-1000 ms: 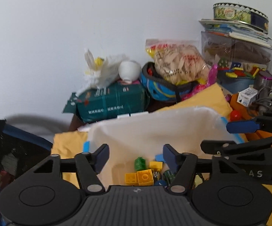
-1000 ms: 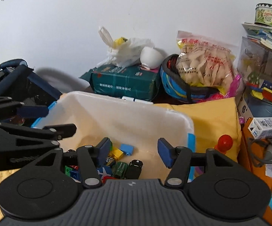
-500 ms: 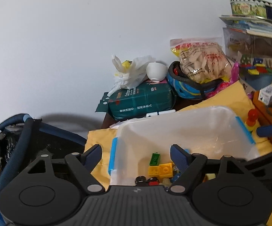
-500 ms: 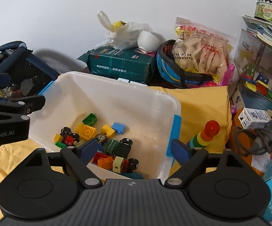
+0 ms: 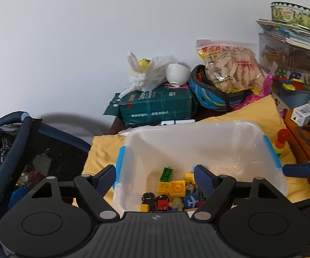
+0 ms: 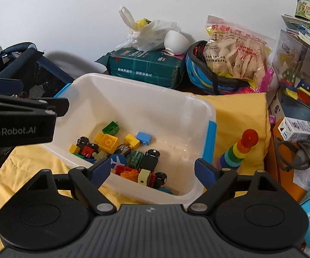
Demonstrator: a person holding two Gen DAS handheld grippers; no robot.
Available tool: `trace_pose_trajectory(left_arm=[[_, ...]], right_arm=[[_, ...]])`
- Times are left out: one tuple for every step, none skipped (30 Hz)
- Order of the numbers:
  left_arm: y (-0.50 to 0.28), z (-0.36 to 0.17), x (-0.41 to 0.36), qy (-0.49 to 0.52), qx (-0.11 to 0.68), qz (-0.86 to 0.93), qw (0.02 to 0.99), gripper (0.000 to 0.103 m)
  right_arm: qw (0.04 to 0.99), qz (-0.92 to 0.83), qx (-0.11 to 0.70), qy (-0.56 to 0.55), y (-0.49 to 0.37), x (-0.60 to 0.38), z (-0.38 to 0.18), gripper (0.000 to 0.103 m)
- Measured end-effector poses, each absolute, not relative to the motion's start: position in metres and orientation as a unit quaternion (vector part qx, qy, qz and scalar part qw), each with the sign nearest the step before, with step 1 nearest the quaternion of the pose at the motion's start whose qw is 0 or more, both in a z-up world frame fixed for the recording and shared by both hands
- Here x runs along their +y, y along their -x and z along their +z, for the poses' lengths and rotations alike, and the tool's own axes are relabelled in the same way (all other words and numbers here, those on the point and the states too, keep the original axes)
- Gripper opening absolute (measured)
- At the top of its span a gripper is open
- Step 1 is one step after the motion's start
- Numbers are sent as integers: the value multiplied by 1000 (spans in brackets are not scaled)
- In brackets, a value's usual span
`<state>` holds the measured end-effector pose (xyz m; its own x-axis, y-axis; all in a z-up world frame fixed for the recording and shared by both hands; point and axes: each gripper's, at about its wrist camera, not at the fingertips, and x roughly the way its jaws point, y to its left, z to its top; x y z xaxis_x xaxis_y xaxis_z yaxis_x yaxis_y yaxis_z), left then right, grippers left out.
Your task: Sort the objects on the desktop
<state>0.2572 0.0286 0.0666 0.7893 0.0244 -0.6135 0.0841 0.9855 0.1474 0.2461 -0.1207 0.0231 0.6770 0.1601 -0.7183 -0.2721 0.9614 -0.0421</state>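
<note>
A translucent white bin with blue latches sits on a yellow cloth. It holds several toy bricks and small cars, among them a yellow brick and a green brick. My left gripper hovers over the bin's near left corner, open, with nothing held. My right gripper hangs over the bin's near right edge, open and empty too. The left gripper reaches in from the left in the right wrist view. A rainbow stacking toy stands right of the bin.
Behind the bin lie a green pack, a white plastic bag, a white bowl, a blue helmet and a snack bag. Boxes and a grey cable crowd the right. A dark stroller stands left.
Both grippers have drawn back and up from the bin, so it now shows from higher up. Both pairs of jaws stand wider apart than a second ago.
</note>
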Motion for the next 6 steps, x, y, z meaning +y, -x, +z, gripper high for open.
trace_pose_trajectory(left_arm=[[-256,67,29,-84,320,-14,944,85],[-254,67,28,-88,313,-10,945,85],[-252,67,26,-94,308,-6,947,85],[-252,67,25,-99,306,-3,947,85],[-251,68,24,-102,305,-2,947,85],[-251,68,24,-103,306,-5,947,85]], right_arm=[[912,119,385,72,-246,-121,22,88],[912,119,386,71,-245,-121,21,88],[912,119,387,70,-244,-121,21,88],[911,119,388,70,-244,-121,20,88],[912,119,387,70,-243,-121,20,88],[912,119,386,70,-242,-121,21,88]])
